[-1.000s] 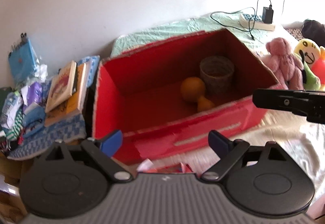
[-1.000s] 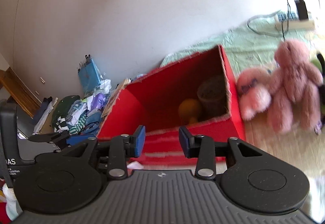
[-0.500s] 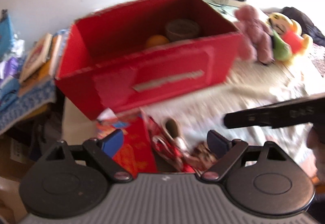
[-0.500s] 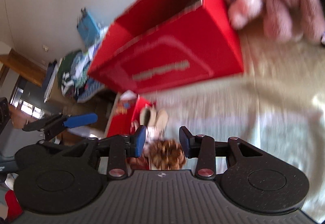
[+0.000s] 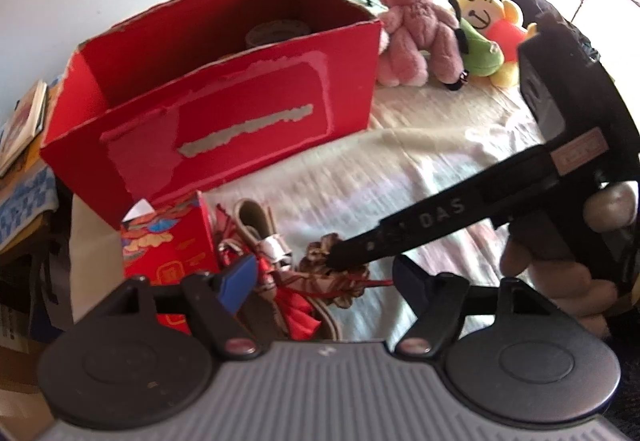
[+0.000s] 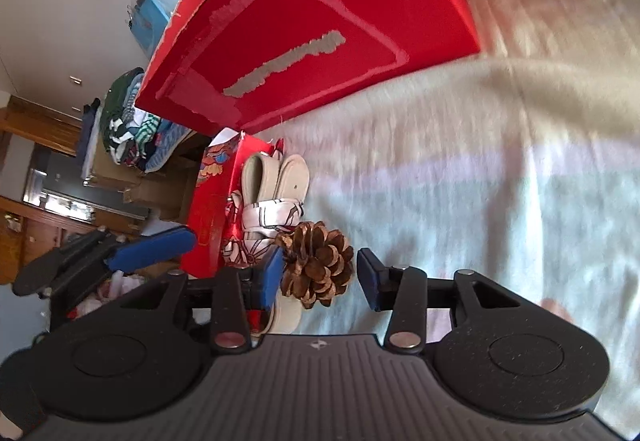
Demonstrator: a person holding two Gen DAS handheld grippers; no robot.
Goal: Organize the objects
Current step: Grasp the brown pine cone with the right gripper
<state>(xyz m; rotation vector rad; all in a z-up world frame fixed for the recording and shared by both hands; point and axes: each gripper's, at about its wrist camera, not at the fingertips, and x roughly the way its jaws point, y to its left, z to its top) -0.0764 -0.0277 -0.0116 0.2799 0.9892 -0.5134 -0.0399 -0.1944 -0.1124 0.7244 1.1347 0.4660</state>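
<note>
**Both grippers low over the pine cone and sandals at the bed's edge**

Your right gripper [image 6: 318,275] is down at the pine cone [image 6: 316,265], which lies on the pale bedspread [image 6: 480,181] just in front of the sandals [image 6: 276,185]. The cone sits between the blue pads: the left-hand pad looks to be against its scales or very close, while the right-hand pad stands a little clear of it, so you have no grip on it. The jaws have just been opening a bit wider around the cone.

Your left gripper [image 5: 324,275] hangs over the same spot from the other side. Its jaws are well apart and hold nothing; they have just been closing somewhat. Between and under them lie the sandals' straps and a red tassel [image 5: 298,307], with the pine cone [image 5: 332,261] a little beyond, where the black finger of your right gripper [image 5: 348,255] reaches it. Your right hand [image 5: 560,253] shows around that gripper's handle at the right of the left wrist view.

The sandals lie beside a small patterned red box [image 5: 168,245] at the edge of the bed. Behind them stands the large open red cardboard box [image 5: 224,121], with a round container [image 5: 278,29] partly visible inside. To its right a pink teddy bear [image 5: 416,29] and a yellow-and-green plush toy [image 5: 484,33] sit on the bedspread.
</note>
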